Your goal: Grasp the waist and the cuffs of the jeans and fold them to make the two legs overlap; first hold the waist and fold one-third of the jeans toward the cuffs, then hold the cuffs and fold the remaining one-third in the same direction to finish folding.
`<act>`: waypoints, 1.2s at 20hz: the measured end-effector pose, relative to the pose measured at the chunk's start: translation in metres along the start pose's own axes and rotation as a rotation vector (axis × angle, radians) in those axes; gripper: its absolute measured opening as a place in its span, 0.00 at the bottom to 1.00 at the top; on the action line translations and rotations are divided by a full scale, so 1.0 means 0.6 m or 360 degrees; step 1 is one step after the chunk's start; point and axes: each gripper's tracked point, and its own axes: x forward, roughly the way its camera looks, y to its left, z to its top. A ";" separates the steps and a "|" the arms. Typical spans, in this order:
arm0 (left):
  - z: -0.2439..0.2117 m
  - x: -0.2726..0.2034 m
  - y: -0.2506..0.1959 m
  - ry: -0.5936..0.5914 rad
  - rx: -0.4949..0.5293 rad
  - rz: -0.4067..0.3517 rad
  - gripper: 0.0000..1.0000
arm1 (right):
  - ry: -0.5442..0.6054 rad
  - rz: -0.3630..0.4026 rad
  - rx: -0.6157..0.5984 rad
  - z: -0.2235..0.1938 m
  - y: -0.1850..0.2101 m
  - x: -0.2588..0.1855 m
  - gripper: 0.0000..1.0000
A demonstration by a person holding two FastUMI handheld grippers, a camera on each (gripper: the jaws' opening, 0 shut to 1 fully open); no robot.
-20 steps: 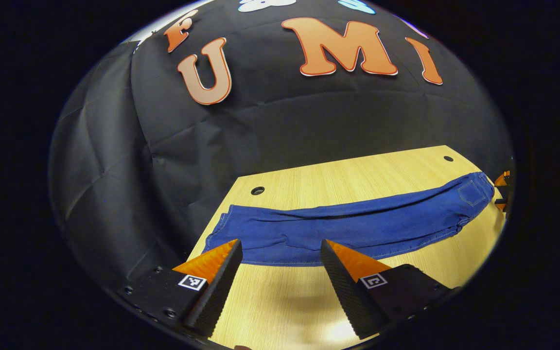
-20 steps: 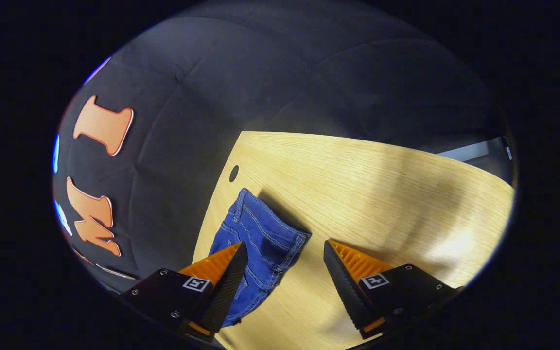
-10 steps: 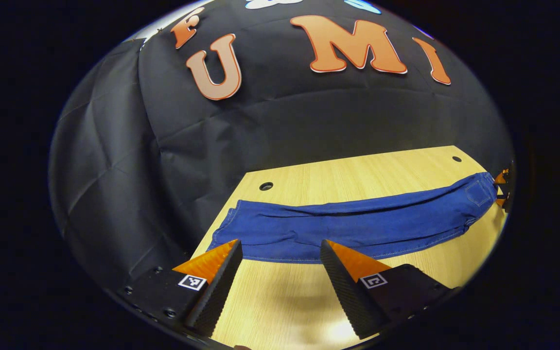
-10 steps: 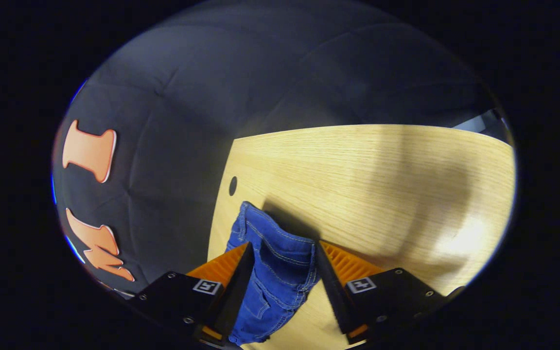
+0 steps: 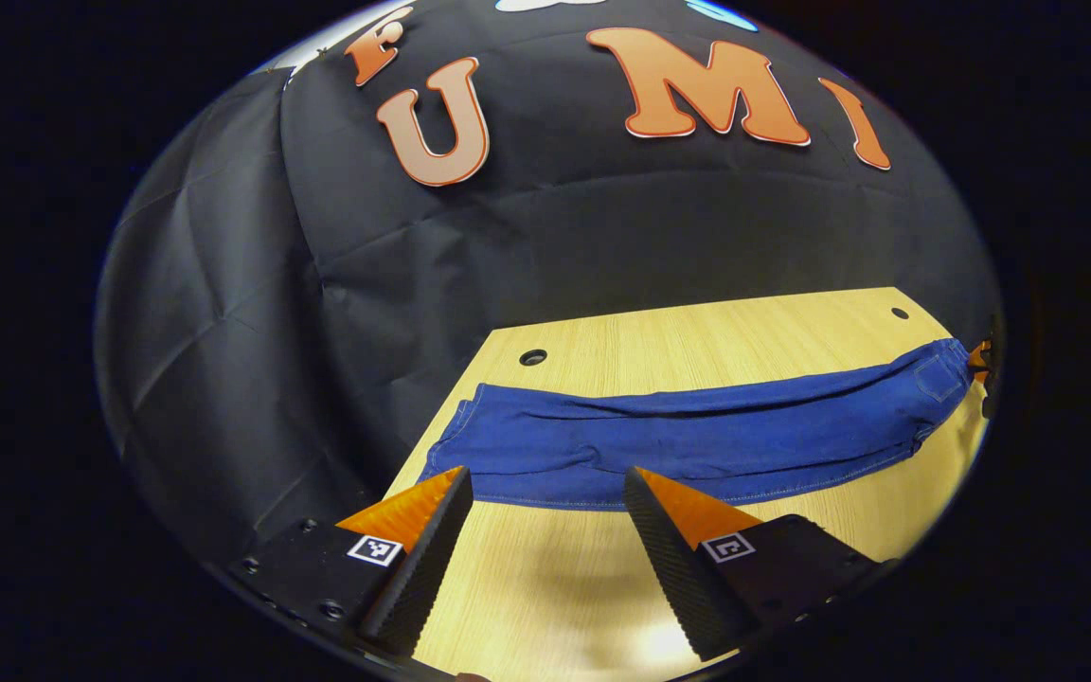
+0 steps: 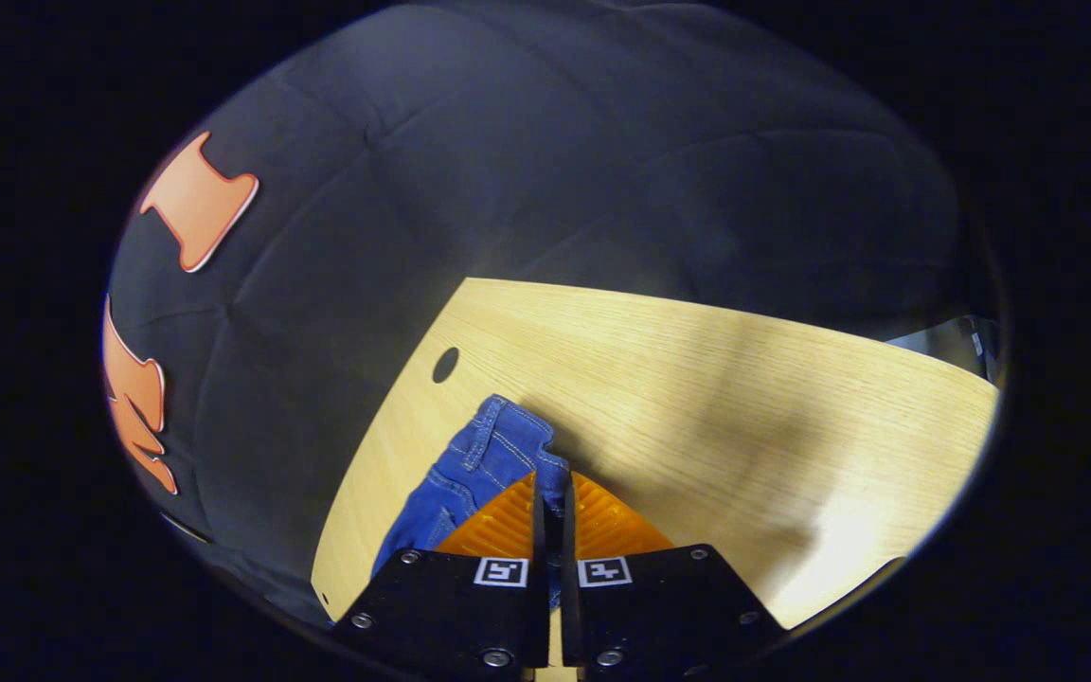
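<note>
Risk starts at the left gripper (image 5: 545,493): its fingers stand apart just short of the jeans (image 5: 697,440), which lie stretched across the table (image 5: 697,327). Farther along, the right gripper (image 6: 553,493) is clamped on the waist (image 6: 508,440), seemingly by a thin edge, so a one-sided lift could slip or skew the fold.
</note>
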 end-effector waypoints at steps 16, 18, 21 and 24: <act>0.061 0.094 0.186 -0.0102 -0.0012 -0.0219 0.99 | -0.0263 0.0304 -0.0484 -0.078 0.334 -0.195 0.05; 0.065 0.103 0.210 -0.0113 -0.0019 -0.0243 0.99 | -0.0269 0.0338 -0.0588 -0.121 0.392 -0.213 0.05; 0.060 0.118 0.242 -0.0113 -0.0061 -0.0286 0.99 | -0.0223 0.0418 -0.0703 -0.202 0.453 -0.241 0.05; 0.048 0.131 0.273 -0.0098 -0.0090 -0.0304 0.99 | -0.0136 0.0456 -0.0838 -0.308 0.508 -0.237 0.05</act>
